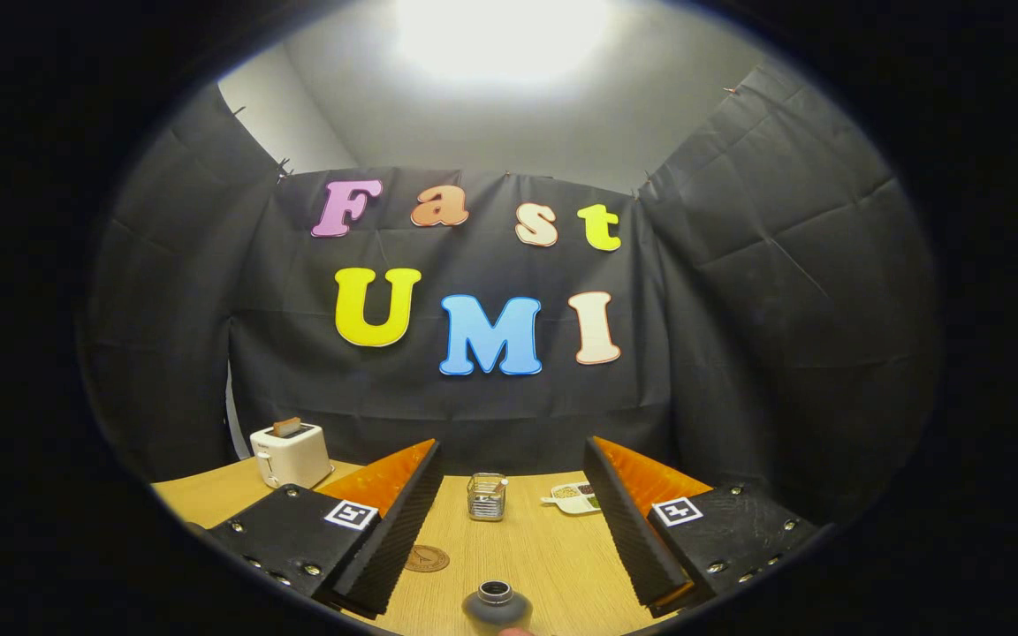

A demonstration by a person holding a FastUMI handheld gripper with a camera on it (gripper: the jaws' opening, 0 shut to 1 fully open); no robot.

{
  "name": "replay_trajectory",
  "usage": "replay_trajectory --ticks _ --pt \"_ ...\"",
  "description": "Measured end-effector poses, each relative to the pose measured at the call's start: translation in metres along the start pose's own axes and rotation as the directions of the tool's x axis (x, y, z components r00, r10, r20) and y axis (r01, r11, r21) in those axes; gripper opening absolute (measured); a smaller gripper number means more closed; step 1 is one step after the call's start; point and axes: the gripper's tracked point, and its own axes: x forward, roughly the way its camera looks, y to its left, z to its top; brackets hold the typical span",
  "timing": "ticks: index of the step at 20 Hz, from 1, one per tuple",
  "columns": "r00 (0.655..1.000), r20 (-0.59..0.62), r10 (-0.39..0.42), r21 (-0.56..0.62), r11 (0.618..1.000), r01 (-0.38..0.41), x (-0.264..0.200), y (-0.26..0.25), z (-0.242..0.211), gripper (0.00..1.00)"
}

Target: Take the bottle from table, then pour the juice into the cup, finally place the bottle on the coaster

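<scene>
Hovering with fingers spread wide, the tongs (509, 521) are lined up on the bottle (497, 606) sitting between them, probably for grabbing; cup (486, 496) just beyond, coaster (426, 558) by the left finger.

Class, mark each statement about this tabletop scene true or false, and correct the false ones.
1. The hand-held gripper is open. True.
2. The bottle is clamped by both fingers. False: it stands free between them, untouched.
3. The cup stands beyond the bottle. True.
4. The bottle sits on the coaster. False: the coaster lies bare beside the left finger.
5. The toaster holds a slice. True.
</scene>
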Motion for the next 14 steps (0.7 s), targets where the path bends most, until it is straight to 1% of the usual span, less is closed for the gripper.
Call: replay_trajectory --ticks 5,7,10,12,14 --pt "1.000 -0.004 0.010 0.024 1.000 -0.010 0.003 0.003 -0.010 0.97" --pt "1.000 -0.006 0.027 0.027 0.999 -0.027 0.005 0.007 -0.015 0.97" --pt "0.999 -0.011 0.048 -0.004 0.999 -0.048 0.007 0.010 -0.028 0.97" --pt "0.997 -0.023 0.067 0.016 0.998 -0.067 0.008 0.014 -0.040 0.97" --pt "0.997 -0.044 0.064 0.030 0.998 -0.062 0.008 0.011 -0.055 0.97"
